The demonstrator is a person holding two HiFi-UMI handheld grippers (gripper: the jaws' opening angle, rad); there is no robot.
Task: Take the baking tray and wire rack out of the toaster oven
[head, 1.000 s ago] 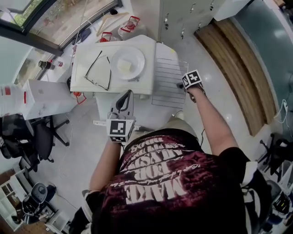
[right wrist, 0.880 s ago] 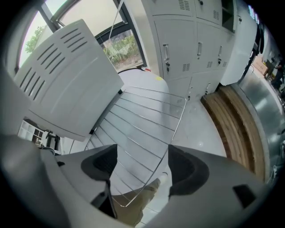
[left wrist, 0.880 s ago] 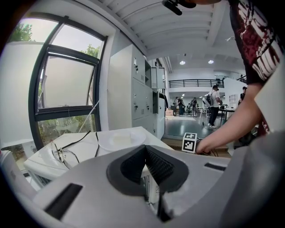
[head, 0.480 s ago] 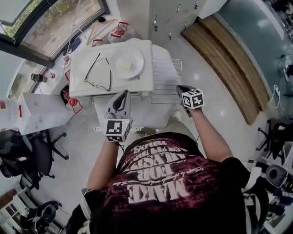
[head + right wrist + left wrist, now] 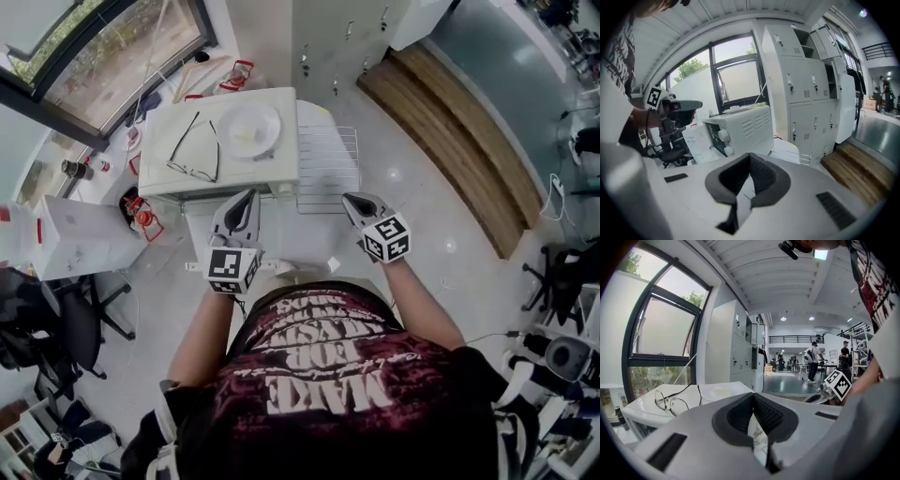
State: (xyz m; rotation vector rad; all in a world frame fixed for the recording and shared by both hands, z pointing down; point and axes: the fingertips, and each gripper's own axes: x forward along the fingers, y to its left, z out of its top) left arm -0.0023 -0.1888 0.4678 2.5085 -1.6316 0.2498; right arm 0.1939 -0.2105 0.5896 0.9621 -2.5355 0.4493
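The white toaster oven (image 5: 272, 169) stands in front of me, its knobs showing in the right gripper view (image 5: 724, 136). The wire rack (image 5: 328, 169) lies flat on the white surface just right of the oven (image 5: 790, 152), and nothing touches it. I cannot make out a baking tray. My left gripper (image 5: 246, 195) hovers shut and empty before the oven's front. My right gripper (image 5: 349, 199) hangs in the air near the rack's front edge. Its jaws have just been closing with nothing between them, and they now stand shut.
A pair of glasses (image 5: 195, 145) and a round white plate (image 5: 253, 128) rest on the oven's top. White lockers (image 5: 801, 93) and a wooden step (image 5: 450, 122) lie to the right. An office chair (image 5: 56, 319) and a white box (image 5: 75, 234) are at left.
My right gripper came off the wire rack's right edge, rose and drew back toward me. The left gripper lifted slightly. The rack stayed where it lay.
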